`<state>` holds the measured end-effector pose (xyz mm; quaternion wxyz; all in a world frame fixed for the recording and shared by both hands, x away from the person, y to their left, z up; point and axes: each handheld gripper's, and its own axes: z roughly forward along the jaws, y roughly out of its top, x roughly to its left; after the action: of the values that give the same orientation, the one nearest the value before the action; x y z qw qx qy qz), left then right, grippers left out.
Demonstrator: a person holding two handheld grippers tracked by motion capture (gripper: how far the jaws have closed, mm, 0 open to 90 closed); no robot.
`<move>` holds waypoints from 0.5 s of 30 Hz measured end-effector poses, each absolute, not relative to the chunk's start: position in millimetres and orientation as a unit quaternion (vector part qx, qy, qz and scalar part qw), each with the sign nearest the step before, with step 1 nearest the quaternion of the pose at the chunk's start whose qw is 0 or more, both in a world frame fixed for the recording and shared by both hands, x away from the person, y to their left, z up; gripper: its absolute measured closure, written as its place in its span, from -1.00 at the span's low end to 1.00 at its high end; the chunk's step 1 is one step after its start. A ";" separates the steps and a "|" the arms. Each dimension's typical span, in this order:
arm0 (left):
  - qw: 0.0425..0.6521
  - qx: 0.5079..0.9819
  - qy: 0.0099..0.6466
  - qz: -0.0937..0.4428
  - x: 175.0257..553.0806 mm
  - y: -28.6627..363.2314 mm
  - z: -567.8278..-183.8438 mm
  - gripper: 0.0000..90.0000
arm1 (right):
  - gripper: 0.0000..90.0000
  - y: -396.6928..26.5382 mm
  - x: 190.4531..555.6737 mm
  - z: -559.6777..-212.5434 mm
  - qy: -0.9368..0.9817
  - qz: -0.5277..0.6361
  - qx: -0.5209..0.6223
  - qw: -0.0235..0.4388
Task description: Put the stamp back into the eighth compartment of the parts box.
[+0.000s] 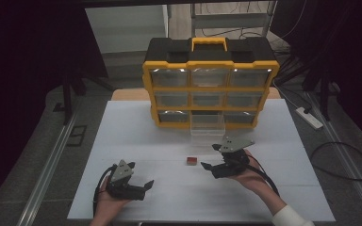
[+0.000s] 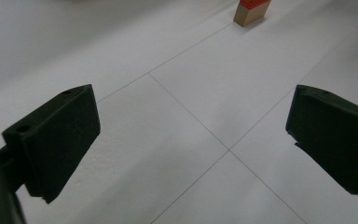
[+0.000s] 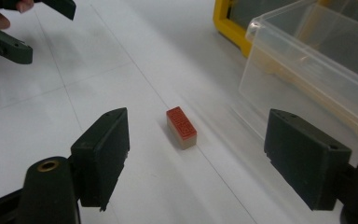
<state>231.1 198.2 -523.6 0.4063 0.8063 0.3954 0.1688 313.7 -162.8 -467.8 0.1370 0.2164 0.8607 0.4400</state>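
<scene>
High view: a white tabletop carries a yellow and black drawer organiser at its far edge, with one clear plastic drawer pulled out of the bottom row towards the person. A small block with a red top and tan sides, the red-topped block, lies on the tabletop about midway across, nearer the near edge than the far one, and well apart from the drawer.

The right gripper, held in the person's right hand, hovers just beside the block on its right, jaws spread wide and empty. The left gripper rests near the near edge, left of centre, jaws also wide apart and empty, aimed towards the block.

Right gripper view: the block sits between the two black jaws but farther ahead, not yet within them. It lies flat, red face up. Its long axis runs diagonally in this view, from upper left to lower right, so it is skewed to the line between the jaws. The clear drawer stands at the upper right.

The step in hand looks to be picking up the block with the right gripper. To do it well, I judge the gripper should move forward and lower, and turn so the jaws close squarely on the block's two long tan sides, across its short width, gripping near the middle so it does not pivot or slip.
</scene>
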 end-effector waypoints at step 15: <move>0.407 0.806 0.395 0.168 231.2 198.5 -523.4 -0.93 | -0.49 -133.7 324.8 -476.1 0.874 0.426 0.198 0.120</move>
<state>231.2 198.5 -523.4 0.4072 0.8059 0.3954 0.1682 324.8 -133.7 -476.1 0.1204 0.1984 0.8744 0.4261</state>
